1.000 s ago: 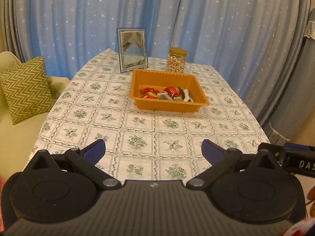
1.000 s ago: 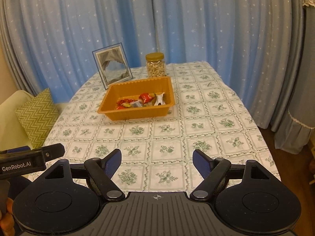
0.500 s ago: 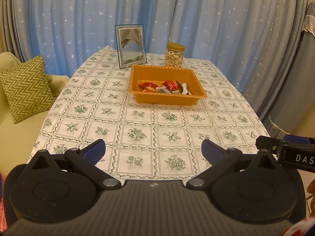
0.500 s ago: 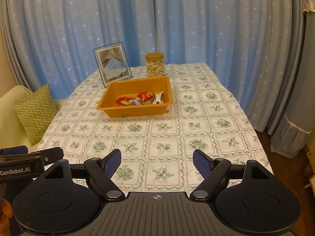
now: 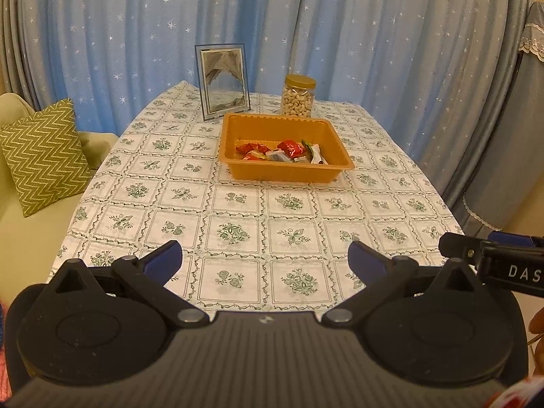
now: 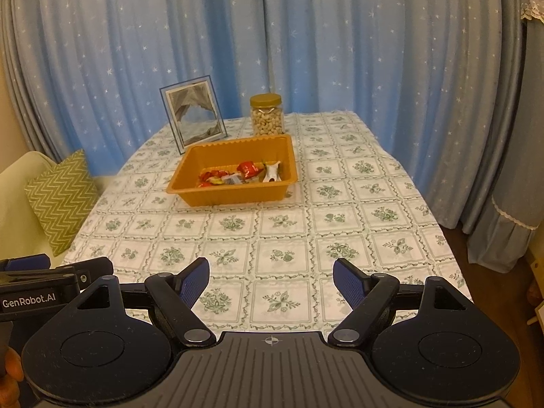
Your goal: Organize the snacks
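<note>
An orange tray (image 5: 238,170) (image 6: 190,193) stands in the middle of the table, toward the far end. Several wrapped snacks (image 5: 282,151) (image 6: 241,173) lie in it, red, white and silvery. My left gripper (image 5: 265,260) is open and empty above the table's near edge, far from the tray. My right gripper (image 6: 271,278) is open and empty too, also over the near edge. The right gripper's side shows at the right of the left wrist view (image 5: 493,265), and the left gripper's side shows at the left of the right wrist view (image 6: 51,282).
A jar of cashews (image 5: 298,96) (image 6: 267,114) and a picture frame (image 5: 222,81) (image 6: 193,119) stand behind the tray. The table has a floral chequered cloth (image 5: 238,231). A sofa with a green zigzag cushion (image 5: 40,153) is at the left. Blue curtains hang behind.
Both grippers have pulled back and up from the table, so the tray looks smaller and farther. Both stayed open and empty.
</note>
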Tool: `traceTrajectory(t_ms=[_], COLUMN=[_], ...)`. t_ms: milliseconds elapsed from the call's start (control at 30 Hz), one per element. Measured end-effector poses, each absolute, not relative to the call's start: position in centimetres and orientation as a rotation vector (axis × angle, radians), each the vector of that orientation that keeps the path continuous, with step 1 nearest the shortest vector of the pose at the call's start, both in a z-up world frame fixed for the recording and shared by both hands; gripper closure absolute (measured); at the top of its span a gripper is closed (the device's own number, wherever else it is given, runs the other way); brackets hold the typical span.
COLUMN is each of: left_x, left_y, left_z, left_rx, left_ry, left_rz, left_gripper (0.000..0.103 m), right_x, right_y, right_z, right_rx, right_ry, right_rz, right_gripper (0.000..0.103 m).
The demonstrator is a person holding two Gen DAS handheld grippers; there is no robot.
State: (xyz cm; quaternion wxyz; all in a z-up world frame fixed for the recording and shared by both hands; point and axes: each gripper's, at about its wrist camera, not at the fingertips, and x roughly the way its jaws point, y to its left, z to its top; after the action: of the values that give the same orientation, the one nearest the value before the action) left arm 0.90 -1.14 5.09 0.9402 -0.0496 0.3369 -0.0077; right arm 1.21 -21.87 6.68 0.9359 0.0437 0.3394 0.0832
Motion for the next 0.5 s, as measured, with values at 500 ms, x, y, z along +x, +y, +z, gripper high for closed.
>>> traceTrajectory(t_ms=[500], left_x=[0.98], left_y=[-1.21], left_z=[5.01], left_rx=[-0.099], left_ry=[0.689], left_rz=[-0.019], left_gripper=[0.0], right_x=[1.18], right_y=[-21.84], right_z=[6.65], right_rx=[0.095], right_ry=[0.698], right_rz=[0.172], right_gripper=[0.023])
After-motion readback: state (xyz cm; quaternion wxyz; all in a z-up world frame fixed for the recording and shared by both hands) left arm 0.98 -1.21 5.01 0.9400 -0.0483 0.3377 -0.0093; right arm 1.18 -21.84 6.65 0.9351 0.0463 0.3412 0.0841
